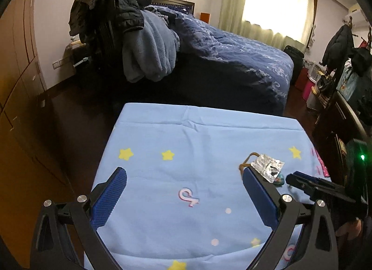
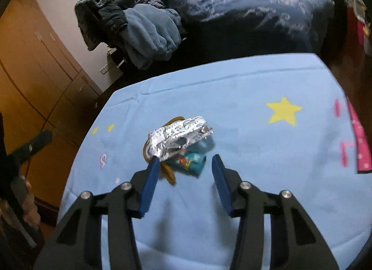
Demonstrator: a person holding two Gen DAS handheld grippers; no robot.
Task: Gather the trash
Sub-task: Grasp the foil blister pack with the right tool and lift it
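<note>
Nothing collected yet, judging by the spread. Lay ahead of the right gripper (image 2: 186, 165), jaws wide and empty: crumpled foil wrapper (image 2: 180, 135) beyond the tips, small teal wrapper (image 2: 191, 161) between them, brown rubber band (image 2: 168, 174) touching the left finger, all on the blue star-print cloth (image 2: 255, 88). Hung open too, well aside of the litter: left gripper (image 1: 183, 182), holding nothing. No bin visible.

A light blue cloth (image 2: 232, 97) printed with yellow stars and pink marks carries a crinkled silver foil wrapper (image 2: 179, 135), an orange-brown rubber band (image 2: 168, 173) and a small teal packet (image 2: 191, 161) with what may be red-and-yellow print; both grippers' finger pads (image 1: 109, 197) are blue
</note>
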